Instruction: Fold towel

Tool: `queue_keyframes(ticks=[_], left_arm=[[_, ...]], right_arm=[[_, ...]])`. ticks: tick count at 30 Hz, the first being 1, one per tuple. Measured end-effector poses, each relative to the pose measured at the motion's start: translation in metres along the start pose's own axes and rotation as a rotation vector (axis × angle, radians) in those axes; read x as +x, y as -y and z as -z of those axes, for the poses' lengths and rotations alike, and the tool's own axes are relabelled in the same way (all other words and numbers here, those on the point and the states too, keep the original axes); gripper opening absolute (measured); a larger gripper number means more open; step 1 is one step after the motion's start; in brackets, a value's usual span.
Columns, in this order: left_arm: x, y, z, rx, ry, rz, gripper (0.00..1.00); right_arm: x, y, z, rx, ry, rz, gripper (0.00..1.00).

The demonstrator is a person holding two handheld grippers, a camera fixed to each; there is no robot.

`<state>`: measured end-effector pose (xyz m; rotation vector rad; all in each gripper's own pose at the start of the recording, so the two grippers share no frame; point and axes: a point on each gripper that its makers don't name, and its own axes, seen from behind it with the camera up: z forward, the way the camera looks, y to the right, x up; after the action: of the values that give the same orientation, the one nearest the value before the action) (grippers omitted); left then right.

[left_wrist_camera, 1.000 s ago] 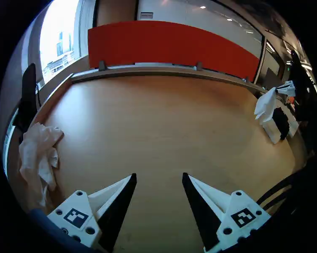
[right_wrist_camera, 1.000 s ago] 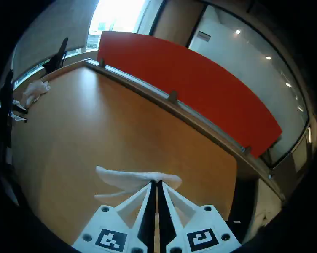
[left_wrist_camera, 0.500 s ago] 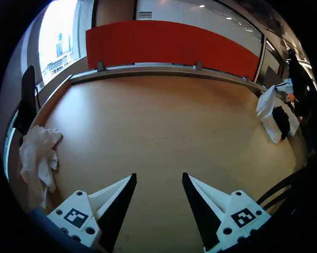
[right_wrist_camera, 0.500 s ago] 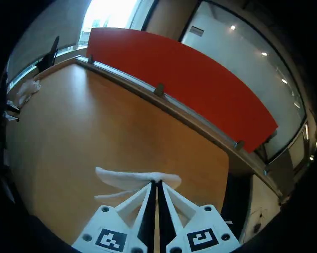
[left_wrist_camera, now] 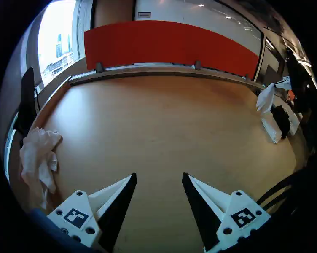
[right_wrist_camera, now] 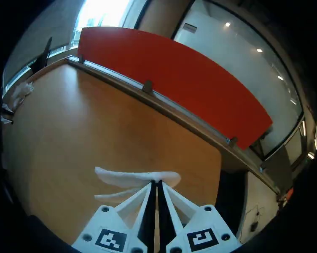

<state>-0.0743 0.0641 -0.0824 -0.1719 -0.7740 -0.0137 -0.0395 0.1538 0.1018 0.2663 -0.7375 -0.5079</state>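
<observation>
Right gripper view: the right gripper (right_wrist_camera: 157, 183) has its fingers pressed together on a white towel (right_wrist_camera: 131, 178). A bunched edge of the towel spreads from the tips toward 9 o'clock, held above the wooden table (right_wrist_camera: 95, 126).

Left gripper view: the left gripper (left_wrist_camera: 158, 177) stands wide over bare tabletop, with nothing between its fingers. The held towel hangs at 3 o'clock. A crumpled white cloth (left_wrist_camera: 38, 156) lies at 9 o'clock, near the table edge.

Judgement: no fold appears made yet. Remaining steps: spread the towel flat, grip an edge with each gripper, fold over.
</observation>
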Motion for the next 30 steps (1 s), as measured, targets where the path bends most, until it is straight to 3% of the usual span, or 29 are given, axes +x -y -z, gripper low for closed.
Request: queue_keyframes(ticks=[14,30], left_arm=[[0.002,-0.005,0.000,-0.006,0.000,-0.010,0.80],[-0.001,-0.015,0.002,-0.020,0.004,-0.032,0.80]], right_arm=[[-0.034,-0.012,0.011,-0.023,0.036,-0.031,0.04],[-0.137,-0.021,0.038,-0.066,0.136,-0.160,0.04]])
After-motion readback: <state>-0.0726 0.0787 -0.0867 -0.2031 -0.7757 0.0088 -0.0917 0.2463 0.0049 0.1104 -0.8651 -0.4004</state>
